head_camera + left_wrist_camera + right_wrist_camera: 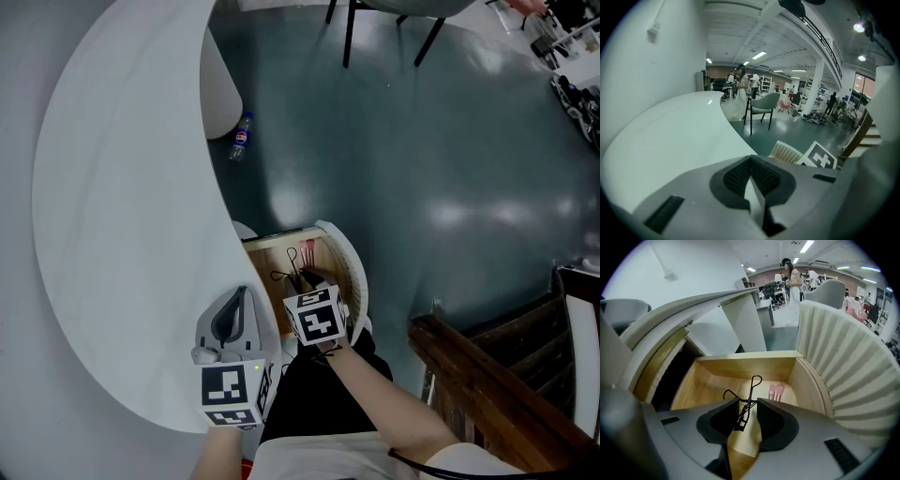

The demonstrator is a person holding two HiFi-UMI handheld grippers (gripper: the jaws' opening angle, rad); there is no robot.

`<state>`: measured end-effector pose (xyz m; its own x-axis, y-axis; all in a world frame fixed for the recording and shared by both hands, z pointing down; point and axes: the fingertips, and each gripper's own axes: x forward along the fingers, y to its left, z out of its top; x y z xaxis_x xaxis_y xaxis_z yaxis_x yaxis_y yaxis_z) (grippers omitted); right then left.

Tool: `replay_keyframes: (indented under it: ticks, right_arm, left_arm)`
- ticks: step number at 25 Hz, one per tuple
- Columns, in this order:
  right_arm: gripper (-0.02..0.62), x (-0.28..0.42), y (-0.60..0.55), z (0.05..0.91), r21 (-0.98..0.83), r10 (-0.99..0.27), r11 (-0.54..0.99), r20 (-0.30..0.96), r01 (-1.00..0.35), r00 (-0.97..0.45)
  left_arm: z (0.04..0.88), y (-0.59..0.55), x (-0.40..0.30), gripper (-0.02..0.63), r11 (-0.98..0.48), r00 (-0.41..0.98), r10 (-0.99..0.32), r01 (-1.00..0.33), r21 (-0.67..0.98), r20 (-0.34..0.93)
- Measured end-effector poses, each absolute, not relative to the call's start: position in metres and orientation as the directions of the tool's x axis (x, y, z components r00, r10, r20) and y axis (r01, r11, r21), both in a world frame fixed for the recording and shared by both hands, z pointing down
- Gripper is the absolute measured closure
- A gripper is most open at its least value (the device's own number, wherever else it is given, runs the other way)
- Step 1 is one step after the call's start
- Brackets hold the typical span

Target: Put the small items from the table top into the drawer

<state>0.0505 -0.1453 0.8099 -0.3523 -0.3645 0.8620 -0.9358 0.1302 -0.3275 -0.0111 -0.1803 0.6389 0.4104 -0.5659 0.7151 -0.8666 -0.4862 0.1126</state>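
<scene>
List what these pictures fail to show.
- Drawer, near end: head view, covered by the right tool.
- Pink items: right gripper view, too small to identify.
- Bottle, label: head view, too small to read.
- Eyelash curler, clamp end: right gripper view, partly behind the tool.

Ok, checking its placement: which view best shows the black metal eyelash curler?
The right gripper view: the black metal eyelash curler shows close up in the wooden drawer, between the jaws of the right gripper. The head view shows only its loops; the left gripper view, nothing.
</scene>
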Motion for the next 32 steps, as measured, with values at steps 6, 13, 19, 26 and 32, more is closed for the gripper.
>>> replay_keyframes:
  ticks: [6,13,19,26,32]
  right_arm:
    - [0.465,0.054,-0.146,0.826,-0.321,-0.337,0.113,0.878,-0.940,-0.341]
    - [0.465,0.053,-0.144,0.843,-0.312,-0.295,0.111,0.896,-0.944,-0.331]
    - [0.465,0.055,-0.144,0.854,-0.293,-0.274,0.117,0.909,-0.949,-0.314]
    - [0.465,0.055,-0.143,0.864,-0.274,-0.254,0.138,0.919,-0.952,-0.301]
    - [0.465,0.057,-0.145,0.867,-0.260,-0.251,0.150,0.923,-0.954,-0.291]
  left_arm:
    - [0.642,-0.180,-0.015,0.586,-0.480,0.401,-0.558,-0.870,0.112,0.727]
    - [0.641,-0.181,-0.017,0.586,-0.478,0.398,-0.551,-0.871,0.114,0.733]
    - [0.642,-0.184,-0.020,0.586,-0.480,0.391,-0.549,-0.871,0.105,0.739]
    - [0.642,-0.183,-0.019,0.586,-0.483,0.385,-0.545,-0.870,0.097,0.745]
    - [0.642,-0.183,-0.019,0.586,-0.478,0.383,-0.549,-0.873,0.096,0.743]
